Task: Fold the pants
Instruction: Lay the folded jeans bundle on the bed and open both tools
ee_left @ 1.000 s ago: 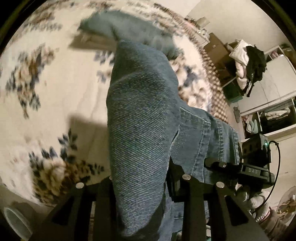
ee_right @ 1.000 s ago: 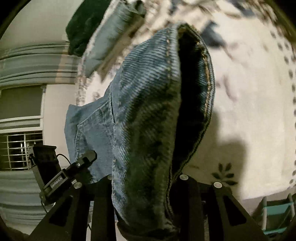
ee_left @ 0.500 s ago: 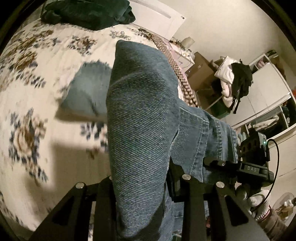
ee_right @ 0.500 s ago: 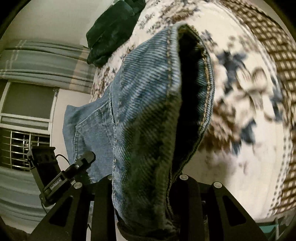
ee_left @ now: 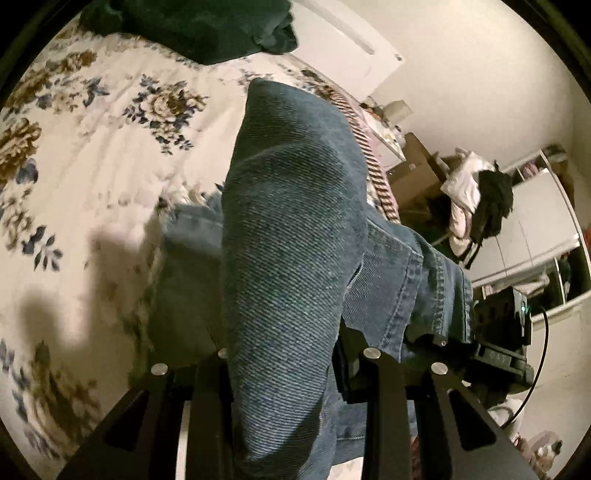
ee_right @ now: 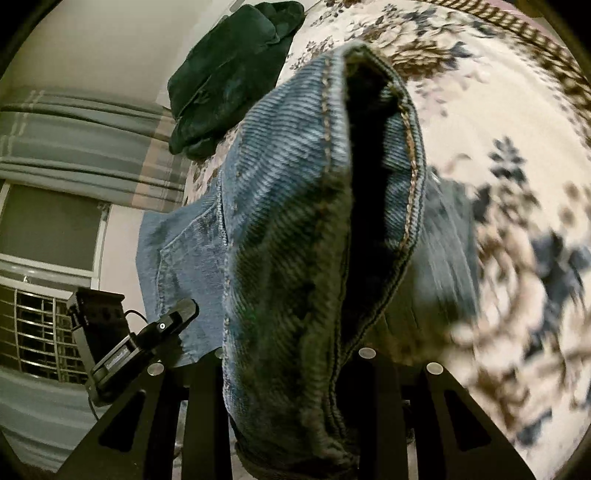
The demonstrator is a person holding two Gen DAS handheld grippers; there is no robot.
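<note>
Blue denim pants (ee_left: 288, 236) are bunched between the fingers of my left gripper (ee_left: 284, 373), which is shut on them above the bed. The same pants (ee_right: 306, 229) fill the right wrist view, where my right gripper (ee_right: 291, 373) is shut on a hemmed edge. The denim stretches between both grippers; the right gripper shows at the right of the left wrist view (ee_left: 498, 332), the left one at the lower left of the right wrist view (ee_right: 122, 343). A lower part of the pants (ee_left: 184, 266) hangs blurred over the floral bedspread (ee_left: 92, 155).
A dark green garment (ee_left: 207, 26) lies at the far end of the bed, also in the right wrist view (ee_right: 229, 70). Beside the bed stand cardboard boxes (ee_left: 417, 166), heaped clothes (ee_left: 476, 199) and white wardrobes (ee_left: 535, 229). A window with curtains (ee_right: 55, 155) is on the other side.
Both grippers have swung with the pants along the bed toward the dark green garment. The hanging leg end has come closer under the grippers. Both grips are unchanged.
</note>
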